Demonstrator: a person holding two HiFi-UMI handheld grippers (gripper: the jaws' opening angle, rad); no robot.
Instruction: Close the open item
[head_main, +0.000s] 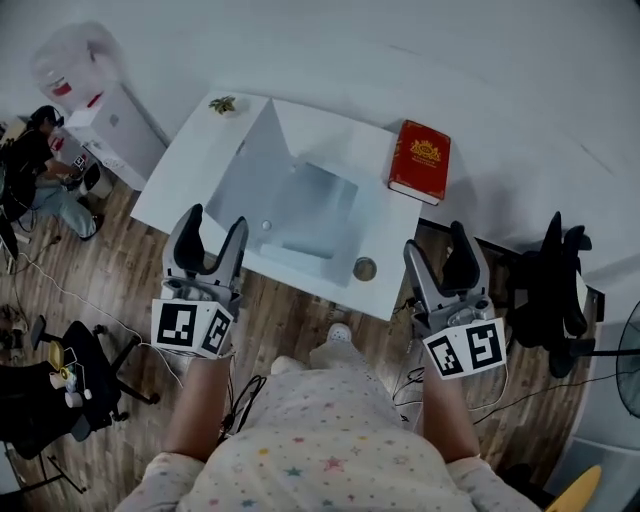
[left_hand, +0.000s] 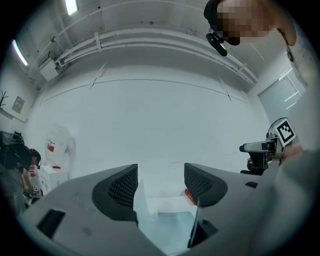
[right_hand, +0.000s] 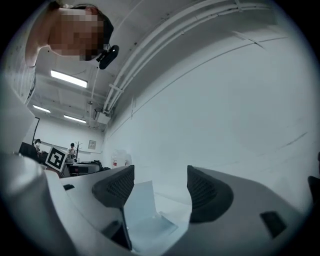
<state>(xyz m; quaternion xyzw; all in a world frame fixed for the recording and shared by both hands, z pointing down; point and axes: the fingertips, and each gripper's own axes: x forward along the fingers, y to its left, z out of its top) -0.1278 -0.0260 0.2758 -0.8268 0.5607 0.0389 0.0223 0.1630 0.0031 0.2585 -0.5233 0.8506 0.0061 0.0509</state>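
An open pale box (head_main: 305, 210) sits in the middle of the white table (head_main: 185, 175), its lid (head_main: 255, 160) standing up at the left side. My left gripper (head_main: 215, 222) hangs open above the table's near left edge, nothing between its fingers. My right gripper (head_main: 437, 242) is open too, off the table's near right corner, apart from the box. In the left gripper view the box (left_hand: 162, 220) shows low between the jaws of that gripper (left_hand: 161, 185). In the right gripper view the raised lid (right_hand: 142, 205) lies between the jaws of that gripper (right_hand: 160, 187).
A red book (head_main: 420, 160) lies at the table's far right, a small plant (head_main: 222, 104) at the far left, a small round object (head_main: 365, 268) near the front edge. Black office chairs (head_main: 555, 290) flank the table. A water dispenser (head_main: 95, 100) and a seated person (head_main: 40, 170) are at the left.
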